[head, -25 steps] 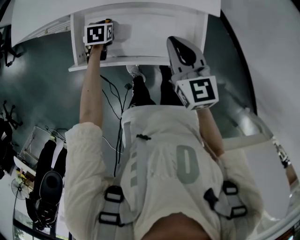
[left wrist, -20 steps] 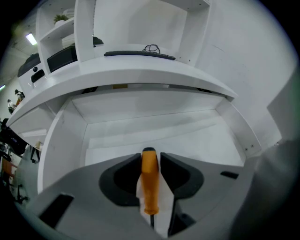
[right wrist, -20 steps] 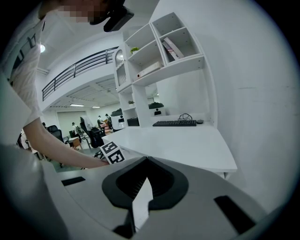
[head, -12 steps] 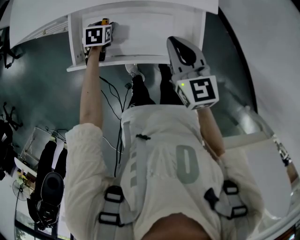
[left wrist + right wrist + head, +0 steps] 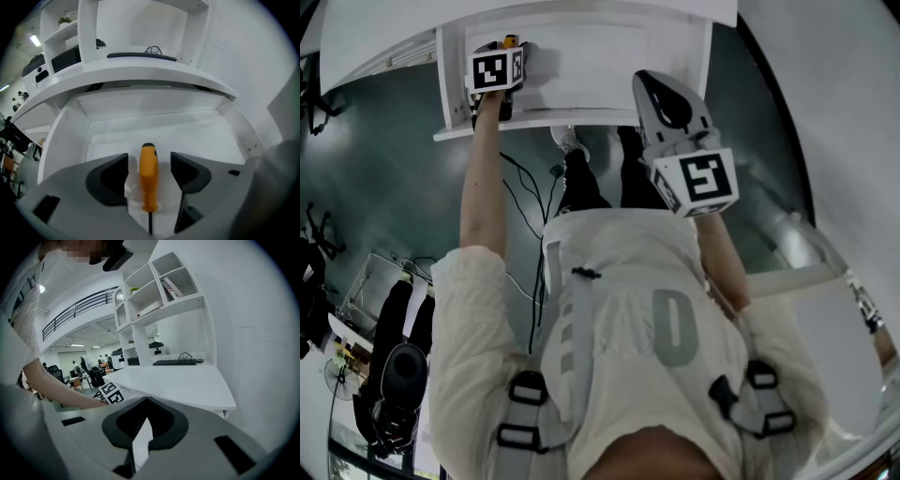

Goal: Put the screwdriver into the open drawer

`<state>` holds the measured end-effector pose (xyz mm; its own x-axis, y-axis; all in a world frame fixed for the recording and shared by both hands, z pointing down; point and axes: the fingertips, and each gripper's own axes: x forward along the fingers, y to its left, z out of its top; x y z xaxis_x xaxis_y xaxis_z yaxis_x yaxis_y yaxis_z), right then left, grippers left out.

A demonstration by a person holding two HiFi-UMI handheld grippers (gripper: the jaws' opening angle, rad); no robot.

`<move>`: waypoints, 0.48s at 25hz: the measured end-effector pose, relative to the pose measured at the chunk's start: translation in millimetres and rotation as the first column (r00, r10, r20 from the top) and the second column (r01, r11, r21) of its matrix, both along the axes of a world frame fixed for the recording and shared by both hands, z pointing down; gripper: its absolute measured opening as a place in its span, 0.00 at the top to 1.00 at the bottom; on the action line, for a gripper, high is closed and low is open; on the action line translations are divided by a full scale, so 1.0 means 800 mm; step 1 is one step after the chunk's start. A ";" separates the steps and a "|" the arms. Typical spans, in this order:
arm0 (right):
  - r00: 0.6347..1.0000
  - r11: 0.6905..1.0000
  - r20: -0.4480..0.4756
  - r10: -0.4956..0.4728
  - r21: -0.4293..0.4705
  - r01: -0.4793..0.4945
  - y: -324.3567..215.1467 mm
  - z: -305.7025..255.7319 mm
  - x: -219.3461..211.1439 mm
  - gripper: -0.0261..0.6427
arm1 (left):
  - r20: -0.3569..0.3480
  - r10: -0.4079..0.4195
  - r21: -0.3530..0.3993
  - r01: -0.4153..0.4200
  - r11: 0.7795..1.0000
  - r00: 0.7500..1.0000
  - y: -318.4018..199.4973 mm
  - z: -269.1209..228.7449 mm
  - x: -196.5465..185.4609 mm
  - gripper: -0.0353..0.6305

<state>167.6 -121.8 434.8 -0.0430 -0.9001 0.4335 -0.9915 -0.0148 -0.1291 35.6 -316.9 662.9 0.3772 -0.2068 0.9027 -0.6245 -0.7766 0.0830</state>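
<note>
The screwdriver [image 5: 148, 178], with an orange handle and a dark shaft, lies on the floor of the open white drawer [image 5: 154, 126]. My left gripper [image 5: 149, 157] points down into the drawer, and its jaws have just been opening. They stand wide on either side of the handle, with a gap on both sides. In the head view the left gripper [image 5: 500, 52] is over the drawer's [image 5: 600, 66] left part, and the screwdriver's [image 5: 508, 41] orange end shows beyond the marker cube. My right gripper [image 5: 649, 86] hovers at the drawer's right front, shut and empty; its tips [image 5: 146, 399] meet.
The drawer sits under a white desk [image 5: 187, 380] carrying a keyboard [image 5: 140, 55], with shelves [image 5: 164, 291] above. Cables [image 5: 530, 197] hang below the drawer front near the person's legs. A white wall [image 5: 253, 333] stands on the right.
Both arms stay in place. The orange end of the screwdriver shows a little more beyond the left gripper's cube.
</note>
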 end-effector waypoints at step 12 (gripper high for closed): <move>1.000 1.000 -0.005 -0.009 0.024 0.009 -0.003 -0.008 -0.004 0.95 | -0.052 -0.054 0.069 0.057 0.996 0.997 -0.021 -0.032 -0.001 0.55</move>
<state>164.6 -124.0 428.7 -0.0488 -0.9100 0.4118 -0.9923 -0.0030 -0.1241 34.9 -333.4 637.7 0.4076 -0.2916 0.8654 -0.6634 -0.7458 0.0612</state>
